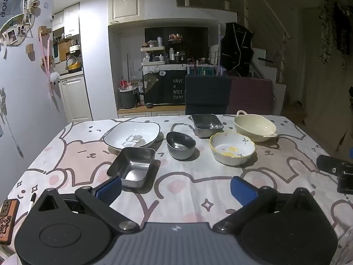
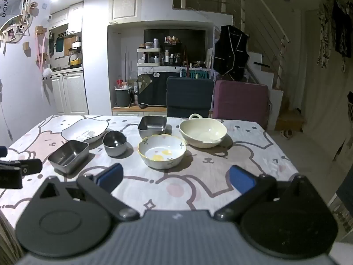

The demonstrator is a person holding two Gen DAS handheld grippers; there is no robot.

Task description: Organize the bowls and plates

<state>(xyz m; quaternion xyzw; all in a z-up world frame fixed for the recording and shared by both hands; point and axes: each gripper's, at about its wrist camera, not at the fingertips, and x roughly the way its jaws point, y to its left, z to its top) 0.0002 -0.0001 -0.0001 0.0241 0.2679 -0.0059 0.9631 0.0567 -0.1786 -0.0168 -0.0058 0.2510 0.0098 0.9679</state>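
Note:
Several dishes stand apart on the cartoon tablecloth [image 1: 194, 183]. A steel square tray [image 1: 132, 166] is nearest, just ahead of my left gripper [image 1: 176, 187], which is open and holds nothing. Behind it lie a white black-rimmed plate [image 1: 132, 137], a dark round bowl [image 1: 181, 145], a second steel tray [image 1: 207, 124], a yellow-rimmed flower bowl [image 1: 232, 147] and a cream handled bowl [image 1: 255, 127]. My right gripper [image 2: 175, 177] is open and holds nothing, in front of the flower bowl [image 2: 162, 151]. In the right wrist view I also see the near tray [image 2: 68, 155], dark bowl [image 2: 114, 143], plate [image 2: 85, 130], far tray [image 2: 152, 126] and cream bowl [image 2: 203, 132].
Two chairs, one dark [image 1: 206, 95] and one purple [image 1: 251, 96], stand at the table's far edge. An orange-brown block [image 1: 7, 220] and a pen [image 1: 32, 199] lie at the near left corner. The other gripper shows at the right edge [image 1: 337, 172] and at the left edge [image 2: 15, 172].

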